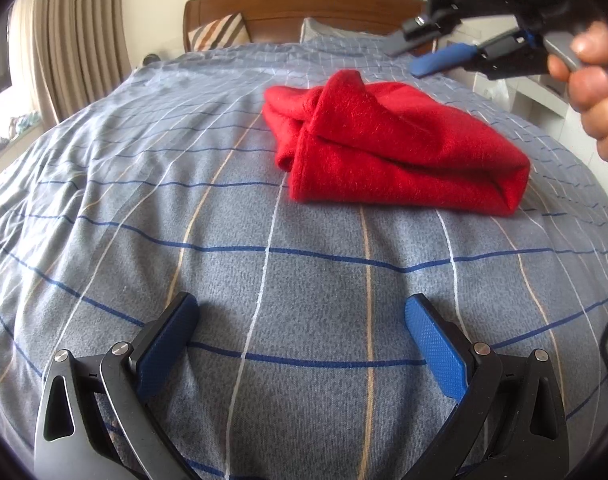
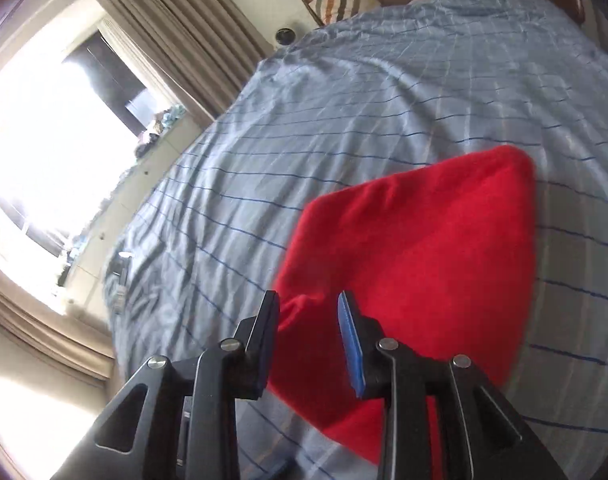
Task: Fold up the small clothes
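We see one red garment (image 1: 388,148) lying folded into a thick bundle on the bed (image 1: 184,220), toward the far right of the checked cover, with a loose flap riding up on its far left corner. That flap is our main worry: it looks unsecured, so any nudge or uneven pull could spring it open and undo the fold. The knit also looks soft and fuzzy, so we judge a shallow pinch might catch only the top layer and drag the stack askew.

The right hand-held gripper (image 2: 308,312) hovers above the bundle's near edge, its jaws parted a modest way and gripping nothing. If it closes from here, it could snag an edge unintentionally.

The left hand-held gripper (image 1: 300,320) sits low over bare cover on the near side, well apart from the garment, spread wide and empty.

Counting outward: one garment, two grippers, one bed, one striped cushion (image 1: 218,32) and one pillow (image 1: 324,30) against the wooden headboard (image 1: 296,4), and curtains (image 1: 76,36) at the left window.
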Tool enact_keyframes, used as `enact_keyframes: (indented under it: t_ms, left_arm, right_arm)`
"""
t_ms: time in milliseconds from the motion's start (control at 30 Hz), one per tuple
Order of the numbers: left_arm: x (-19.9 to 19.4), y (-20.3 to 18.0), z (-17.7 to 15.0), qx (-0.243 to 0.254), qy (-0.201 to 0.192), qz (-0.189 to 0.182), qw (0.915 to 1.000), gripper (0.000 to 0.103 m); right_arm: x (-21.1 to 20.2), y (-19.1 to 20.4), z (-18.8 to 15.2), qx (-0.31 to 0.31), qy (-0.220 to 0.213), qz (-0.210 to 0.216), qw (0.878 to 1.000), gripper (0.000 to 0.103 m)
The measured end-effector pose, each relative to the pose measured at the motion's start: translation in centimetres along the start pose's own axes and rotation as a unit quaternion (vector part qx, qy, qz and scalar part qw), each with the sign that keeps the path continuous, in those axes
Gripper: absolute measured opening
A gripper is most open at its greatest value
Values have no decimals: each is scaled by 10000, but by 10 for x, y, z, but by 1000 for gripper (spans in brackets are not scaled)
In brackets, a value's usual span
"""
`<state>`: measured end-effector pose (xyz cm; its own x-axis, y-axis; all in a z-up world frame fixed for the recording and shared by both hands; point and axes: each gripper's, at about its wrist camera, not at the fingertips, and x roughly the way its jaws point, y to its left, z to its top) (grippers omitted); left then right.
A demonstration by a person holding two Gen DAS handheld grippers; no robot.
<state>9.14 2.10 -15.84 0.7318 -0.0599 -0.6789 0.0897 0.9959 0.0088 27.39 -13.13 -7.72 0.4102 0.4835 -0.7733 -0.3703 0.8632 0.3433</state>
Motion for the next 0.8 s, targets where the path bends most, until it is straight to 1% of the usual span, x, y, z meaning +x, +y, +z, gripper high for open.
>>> enact_keyframes:
  t_ms: [33, 67, 133, 200, 233, 267, 333, 367, 433, 467, 533, 567, 600, 667, 700, 767, 800]
  left_arm:
    - [0, 0, 0, 2, -3, 4, 10000, 102]
    - [0, 0, 0, 1, -2, 3, 10000, 102]
    - [0, 0, 0, 2, 1, 4, 10000, 102]
    - [0, 0, 0, -1, -1, 1, 10000, 102]
    - [0, 0, 0, -1, 3, -1, 10000, 102]
    - [1, 0, 0, 2, 9, -2, 10000, 102]
    - [0, -1, -1, 6, 12, -5, 10000, 102]
    - [1, -2, 0, 9, 11, -3, 10000, 102]
    - [1, -2, 0, 2, 3, -7, 10000, 102]
    - [1, -2, 0, -1, 0, -9, 10000, 102]
    - [0, -2, -1, 2, -5, -1, 10000, 102]
    - [0, -3, 0, 5, 2, 5, 10000, 102]
    - [0, -2, -1, -1, 17, -6, 10000, 102]
    - [1, 0, 3, -2, 173, -65, 9998, 102]
    - [1, 1, 8, 21, 365, -151, 9992, 102]
    - [-1, 7, 23, 113, 785, -411, 9960, 102]
    - [-6, 12, 34, 64, 785, -618, 9950, 101]
  right_arm:
    - [2, 0, -5, -150, 96, -194, 9997, 31]
    - [8, 0, -10, -239, 209, -198, 9993, 31]
    - [29, 10, -23, -390, 405, -72, 9984, 31]
    - [55, 24, -41, -453, 654, 150, 9967, 31]
    - [64, 30, -48, -518, 687, 187, 9961, 31]
    - [65, 36, -52, -570, 632, 222, 9961, 31]
    - [54, 37, -52, -494, 533, 478, 9962, 31]
    - [42, 35, -51, -453, 449, 528, 9966, 31]
    - [11, 31, -52, -516, 189, 499, 9972, 31]
    - [-3, 28, -54, -551, 92, 397, 9976, 31]
    - [-18, 14, -60, -551, 30, 57, 9985, 31]
    - [-16, 5, -65, -490, 90, -103, 9987, 31]
    - [-9, -4, -71, -375, 241, -221, 9988, 31]
    - [9, -19, -88, -130, 557, -263, 9980, 31]
    - [9, -20, -95, -118, 523, -186, 9984, 31]
    - [-5, -19, -98, -136, 308, -13, 9994, 31]
    - [-13, -21, -96, -61, 170, 136, 9997, 34]
